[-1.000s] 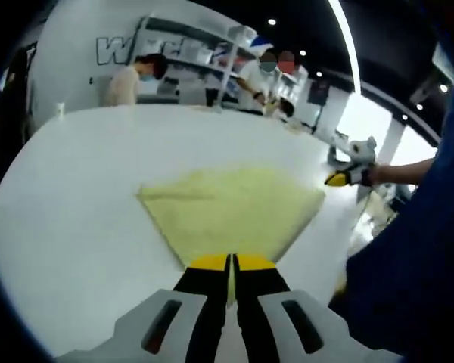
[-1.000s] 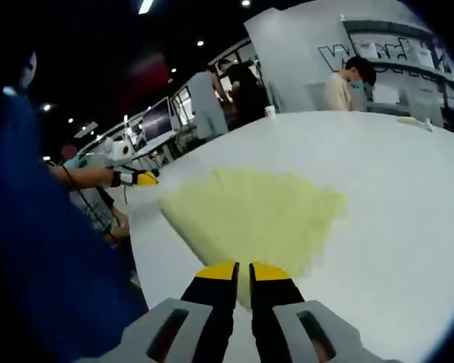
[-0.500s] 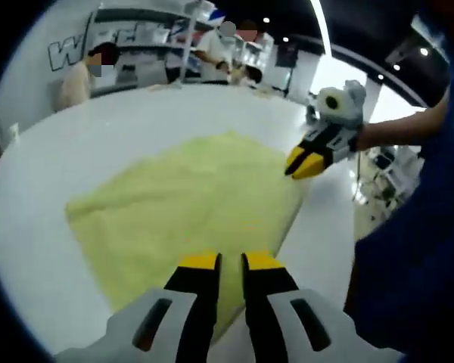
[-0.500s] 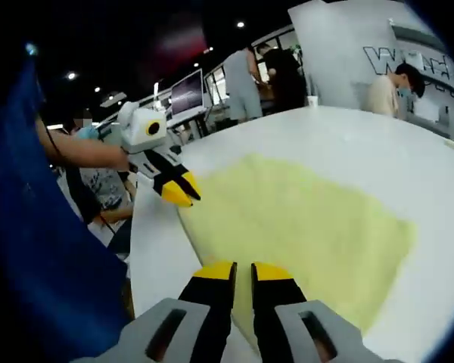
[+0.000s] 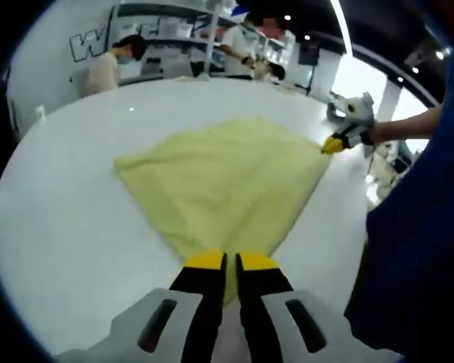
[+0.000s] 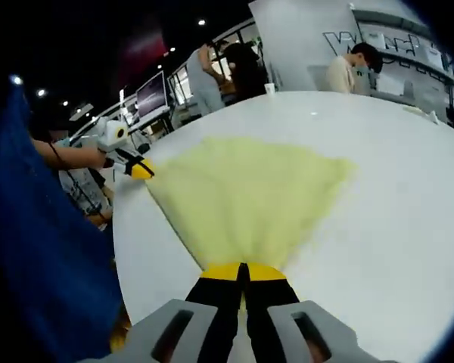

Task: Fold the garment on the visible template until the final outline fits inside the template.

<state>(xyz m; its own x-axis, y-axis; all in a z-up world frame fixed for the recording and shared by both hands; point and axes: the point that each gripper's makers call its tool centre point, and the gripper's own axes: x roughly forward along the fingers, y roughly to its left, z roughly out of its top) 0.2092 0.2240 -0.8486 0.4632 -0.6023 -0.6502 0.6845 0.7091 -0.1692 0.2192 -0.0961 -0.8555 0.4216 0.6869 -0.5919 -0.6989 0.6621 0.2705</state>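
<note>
A pale yellow garment (image 5: pixel 227 178) lies spread on the white round table (image 5: pixel 68 219). It narrows like a fan toward my left gripper (image 5: pixel 231 262), whose jaws are shut on its near edge. My right gripper (image 5: pixel 334 144) shows at the cloth's far right corner. In the right gripper view the garment (image 6: pixel 246 197) fans out the same way from my right gripper (image 6: pixel 242 271), which is shut on the cloth. There my left gripper (image 6: pixel 140 170) sits at the cloth's left corner by the table's edge (image 6: pixel 125 227). I cannot make out a template outline.
The person's blue clothing (image 5: pixel 416 249) stands close at the table's near rim, and again on the left (image 6: pixel 45 257). People (image 5: pixel 110 68) stand past the table's far side by white shelves. Monitors (image 6: pixel 153 94) and more people are in the background.
Half a second ago both pairs of jaws stood slightly apart over the cloth, with the grippers closer together. Now both are shut on it, farther apart, and the cloth is drawn taut.
</note>
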